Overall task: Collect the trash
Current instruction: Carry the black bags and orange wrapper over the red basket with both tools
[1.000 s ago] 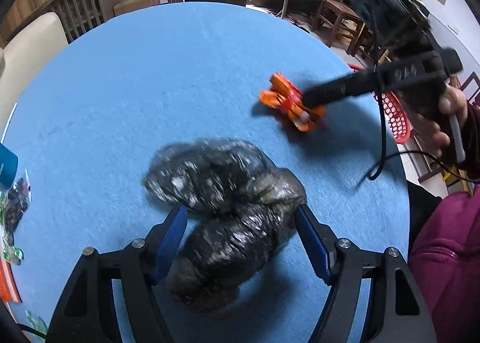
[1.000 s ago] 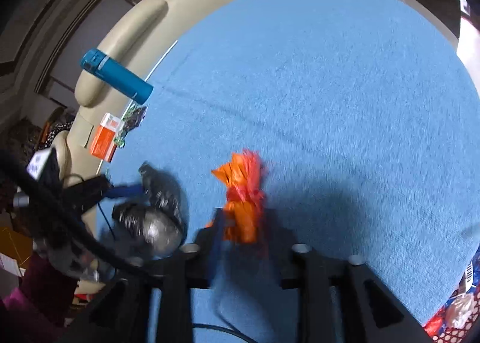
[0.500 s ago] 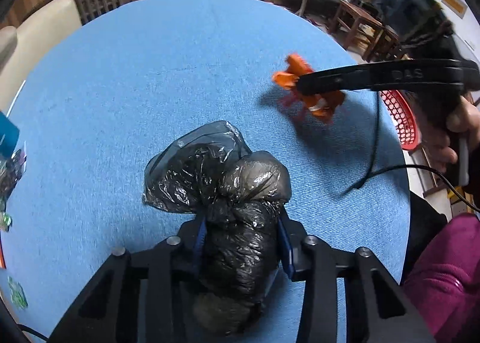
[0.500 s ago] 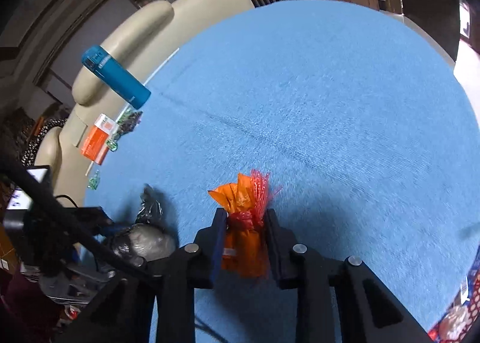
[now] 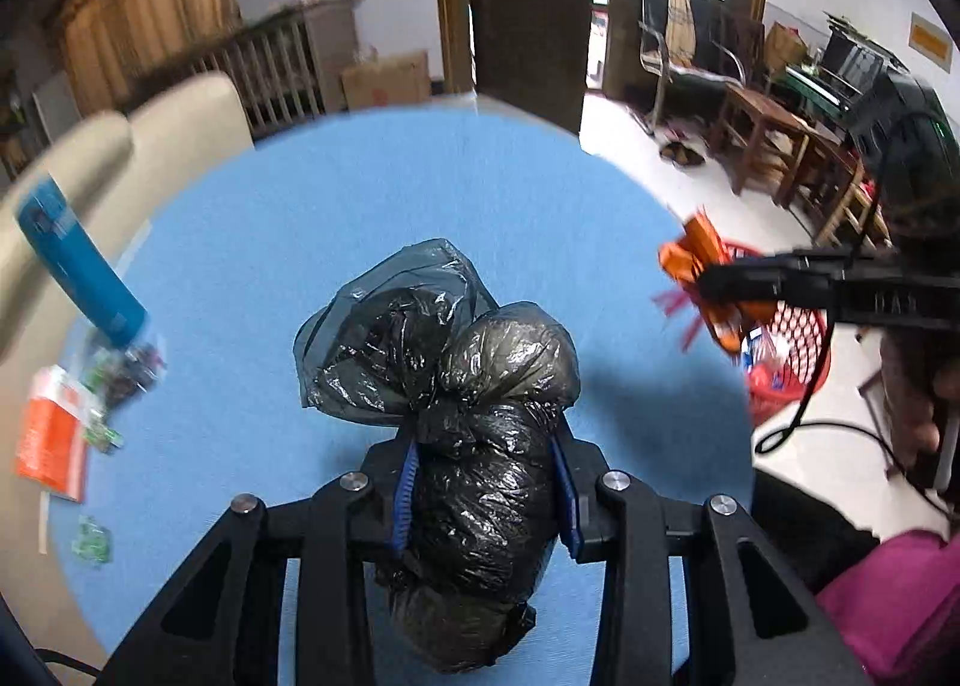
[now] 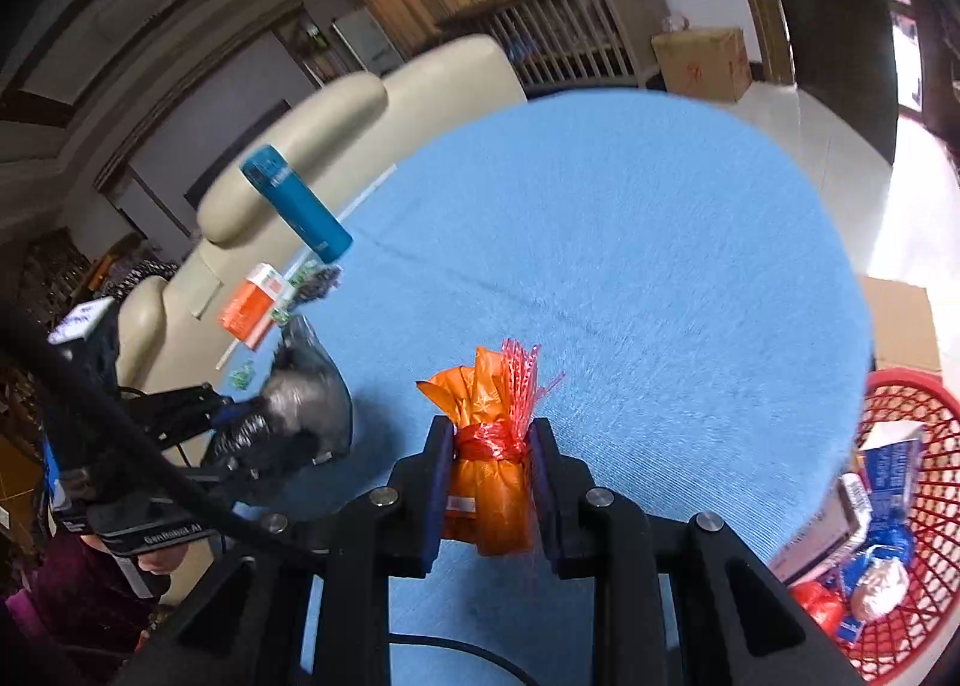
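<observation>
While the knotted black trash bag (image 5: 474, 446) hangs above the blue round table (image 5: 372, 194), the left gripper (image 5: 483, 497) has its blue-padded jaws squeezed in on the bag's lower lump, the looser upper folds bulging out ahead of the fingertips. Off to the right, the orange bag (image 6: 486, 470), tied with red fringed plastic, sits pinched at its neck between the narrow-set jaws of the right gripper (image 6: 489, 476); in the left wrist view it is already past the table's right rim. Below that rim stands a red mesh basket (image 6: 924, 422) holding wrappers and a carton, with bare floor around it. Most of the tabletop lies open. Only its left edge is crowded: a blue cylindrical bottle (image 6: 297, 203), an orange box (image 6: 252, 311) and small green-and-dark wrappers (image 5: 123, 374). Cream chair backs (image 6: 420, 92) press close behind that edge.
</observation>
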Action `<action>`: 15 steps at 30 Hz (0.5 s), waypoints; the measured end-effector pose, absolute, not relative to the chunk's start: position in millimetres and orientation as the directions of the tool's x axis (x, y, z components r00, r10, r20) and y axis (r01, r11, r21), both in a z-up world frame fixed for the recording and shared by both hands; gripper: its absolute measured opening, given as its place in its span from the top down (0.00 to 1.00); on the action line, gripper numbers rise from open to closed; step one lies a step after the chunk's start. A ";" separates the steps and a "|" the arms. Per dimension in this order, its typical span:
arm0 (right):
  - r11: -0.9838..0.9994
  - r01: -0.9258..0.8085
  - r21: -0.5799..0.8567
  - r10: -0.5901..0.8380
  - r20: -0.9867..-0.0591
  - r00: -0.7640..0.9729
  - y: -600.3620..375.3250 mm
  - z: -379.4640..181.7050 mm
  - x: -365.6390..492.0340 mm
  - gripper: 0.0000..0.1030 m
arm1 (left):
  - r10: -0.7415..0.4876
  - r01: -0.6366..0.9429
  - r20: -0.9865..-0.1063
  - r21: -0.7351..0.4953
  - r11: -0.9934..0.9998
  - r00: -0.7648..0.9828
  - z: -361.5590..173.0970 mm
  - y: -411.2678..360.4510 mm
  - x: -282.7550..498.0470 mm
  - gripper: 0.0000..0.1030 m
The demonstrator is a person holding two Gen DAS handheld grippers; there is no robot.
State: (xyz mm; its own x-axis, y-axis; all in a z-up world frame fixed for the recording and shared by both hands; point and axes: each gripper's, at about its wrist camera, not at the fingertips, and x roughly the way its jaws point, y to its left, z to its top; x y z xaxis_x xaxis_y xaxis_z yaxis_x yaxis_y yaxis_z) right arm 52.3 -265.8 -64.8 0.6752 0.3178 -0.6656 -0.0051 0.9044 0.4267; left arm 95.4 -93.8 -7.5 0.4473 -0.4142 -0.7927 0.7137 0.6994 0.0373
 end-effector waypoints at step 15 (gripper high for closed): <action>0.931 -0.007 0.364 0.193 -0.476 0.858 -286.3 28.7 -78.5 0.74 | -0.310 0.561 -0.607 0.279 0.779 0.732 86.0 -136.7 -1.3 0.62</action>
